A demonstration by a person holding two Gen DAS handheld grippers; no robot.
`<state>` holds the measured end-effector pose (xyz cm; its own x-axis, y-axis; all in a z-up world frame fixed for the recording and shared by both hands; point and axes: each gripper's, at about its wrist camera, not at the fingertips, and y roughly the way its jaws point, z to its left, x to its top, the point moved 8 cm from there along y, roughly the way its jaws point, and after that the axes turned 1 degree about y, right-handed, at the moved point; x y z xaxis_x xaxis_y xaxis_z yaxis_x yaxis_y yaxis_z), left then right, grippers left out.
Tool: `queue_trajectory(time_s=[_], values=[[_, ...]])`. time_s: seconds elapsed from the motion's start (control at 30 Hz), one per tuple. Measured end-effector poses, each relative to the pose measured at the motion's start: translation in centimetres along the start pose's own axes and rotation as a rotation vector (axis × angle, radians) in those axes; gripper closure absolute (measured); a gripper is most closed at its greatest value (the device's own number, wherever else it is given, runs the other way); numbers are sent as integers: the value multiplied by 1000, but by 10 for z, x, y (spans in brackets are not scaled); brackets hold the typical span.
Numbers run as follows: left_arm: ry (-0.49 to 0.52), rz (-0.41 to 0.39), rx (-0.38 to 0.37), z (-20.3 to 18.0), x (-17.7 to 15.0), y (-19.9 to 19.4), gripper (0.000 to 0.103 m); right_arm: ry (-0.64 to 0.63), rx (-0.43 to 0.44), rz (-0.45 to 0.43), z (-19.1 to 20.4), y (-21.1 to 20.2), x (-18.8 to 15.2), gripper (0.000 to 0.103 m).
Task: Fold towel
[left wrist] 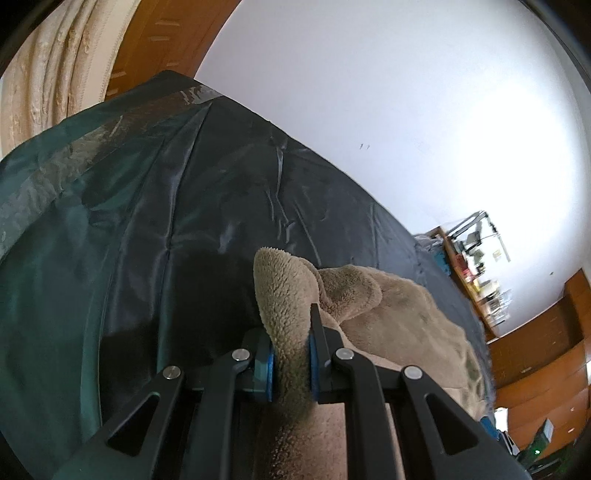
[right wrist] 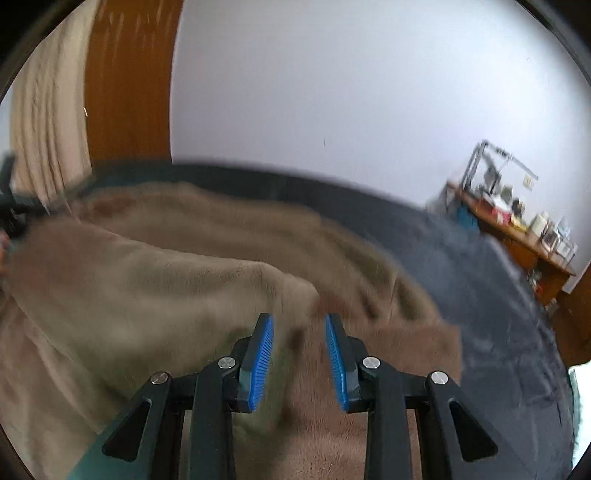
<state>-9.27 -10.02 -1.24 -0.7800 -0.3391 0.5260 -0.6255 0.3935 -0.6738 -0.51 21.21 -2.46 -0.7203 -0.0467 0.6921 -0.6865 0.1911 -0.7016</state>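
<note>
A fluffy beige towel [left wrist: 388, 306] lies on a dark green cloth-covered surface [left wrist: 147, 221]. My left gripper [left wrist: 291, 332] is shut on a raised fold of the towel, which sticks up between its blue pads. In the right wrist view the same towel [right wrist: 166, 288] spreads wide and rumpled, blurred by motion. My right gripper [right wrist: 299, 332] is open just above the towel, with nothing between its blue pads [right wrist: 264, 350]. The left gripper's black frame [right wrist: 11, 206] peeks in at the far left edge.
A white wall [left wrist: 369, 92] stands behind the surface. Cream curtains [left wrist: 55, 74] and a wooden panel [left wrist: 166, 33] are at the left. A wooden desk [right wrist: 517, 229] crowded with small items stands at the far right, with wooden cabinets [left wrist: 546, 354] nearby.
</note>
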Motion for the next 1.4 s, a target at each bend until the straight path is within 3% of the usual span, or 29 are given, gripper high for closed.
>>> queue_trajectory(time_s=[0.1,0.17,0.23,0.3,0.33,0.4,0.5,0.57,0.7,0.77,0.9,0.93,0.97,1.0,1.07,1.27,1.4], values=[[71,-9,100,-9,2,3,83,38,-24,34,-9,15,-9,69],[94,-18,148,-11,3,0,80,74,-50,44,-19,16,-12,43],[107,-43,205,-9,6,-6,57,107,-72,44,-30,15,-14,36],[104,-116,265,-4,14,-27,40,138,-75,24,-37,6,-16,36],[101,-154,277,-3,18,-38,36,150,-70,14,-39,1,-16,36],[103,-208,247,-8,22,-57,33,187,-6,-5,-38,-10,-19,36],[140,-233,127,-28,17,-71,25,199,82,-14,-28,-22,-25,36],[164,-249,46,-42,14,-82,24,190,133,-13,-18,-28,-29,36],[307,-160,-67,-76,-15,-76,24,136,216,-10,5,-39,-37,36],[375,-100,-79,-93,-31,-63,24,45,221,-10,21,-44,-39,36],[508,-9,-21,-109,-63,-36,24,-27,228,26,39,-34,-41,36],[526,10,-4,-108,-69,-29,24,-34,228,30,39,-29,-41,38],[538,29,10,-108,-74,-22,24,-39,227,40,40,-22,-42,54],[545,50,30,-108,-79,-15,24,-34,222,42,39,-19,-42,63],[540,80,64,-103,-84,-7,24,-22,210,41,35,-13,-43,73],[519,90,56,-98,-87,-11,23,9,155,-79,17,-52,-38,77],[543,99,71,-99,-87,-6,22,-26,128,-70,23,-61,-53,77]])
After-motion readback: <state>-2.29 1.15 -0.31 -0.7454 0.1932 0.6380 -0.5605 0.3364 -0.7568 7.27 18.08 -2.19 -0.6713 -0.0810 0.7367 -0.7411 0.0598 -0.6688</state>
